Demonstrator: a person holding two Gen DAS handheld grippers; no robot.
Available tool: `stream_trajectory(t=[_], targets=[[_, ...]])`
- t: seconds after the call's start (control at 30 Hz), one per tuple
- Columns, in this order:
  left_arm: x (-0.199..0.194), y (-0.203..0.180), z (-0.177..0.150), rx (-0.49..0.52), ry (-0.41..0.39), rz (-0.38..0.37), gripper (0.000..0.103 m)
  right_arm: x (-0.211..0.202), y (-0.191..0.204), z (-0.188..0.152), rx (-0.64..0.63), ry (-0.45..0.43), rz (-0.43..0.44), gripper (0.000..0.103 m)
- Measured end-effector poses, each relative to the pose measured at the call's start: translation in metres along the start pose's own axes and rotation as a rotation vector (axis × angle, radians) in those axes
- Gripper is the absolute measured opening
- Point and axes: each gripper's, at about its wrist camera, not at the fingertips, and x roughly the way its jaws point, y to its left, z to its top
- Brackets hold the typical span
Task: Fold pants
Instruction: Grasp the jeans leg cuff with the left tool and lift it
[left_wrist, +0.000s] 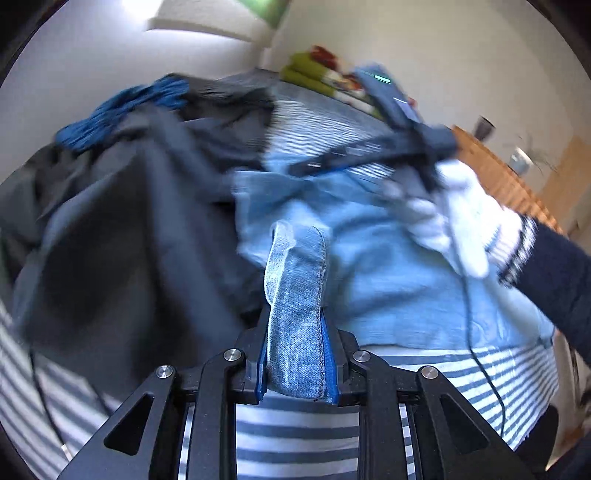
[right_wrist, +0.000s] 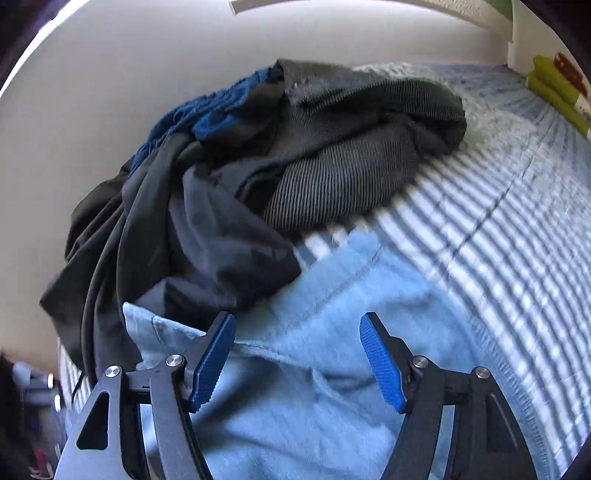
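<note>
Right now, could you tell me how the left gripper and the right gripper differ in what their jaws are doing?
The left gripper has its jaws shut on a thick folded edge of the light blue pants; the right gripper holds nothing. The left jaws stand narrow, with denim filling the gap; the right jaws stand wide apart above the pants. Both point down at the same pants on the striped bedding.

The left gripper (left_wrist: 295, 354) pointed steeply down, its jaws clamped on a fold of cloth. At its two o'clock a white-gloved hand (left_wrist: 469, 225) held the right gripper (right_wrist: 297, 362), whose jaws stood apart, gripping nothing.
</note>
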Motion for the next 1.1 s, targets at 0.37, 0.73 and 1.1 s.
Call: stream_trajectory(t=[0.37, 0.73, 1.1], targets=[[0.007, 0.019, -0.003, -0.040, 0.020, 0.040, 0.025, -0.014, 0.042, -0.020, -0.219, -0.024, -0.028, 0.066], [0.006, -0.001, 0.005, -0.001, 0.018, 0.009, 0.023, -0.021, 0.059, -0.027, -0.207, -0.041, -0.243, 0.002], [0.064, -0.032, 0.062, -0.004, 0.032, -0.080, 0.023, -0.095, 0.000, -0.014, -0.105, -0.033, -0.440, 0.002]])
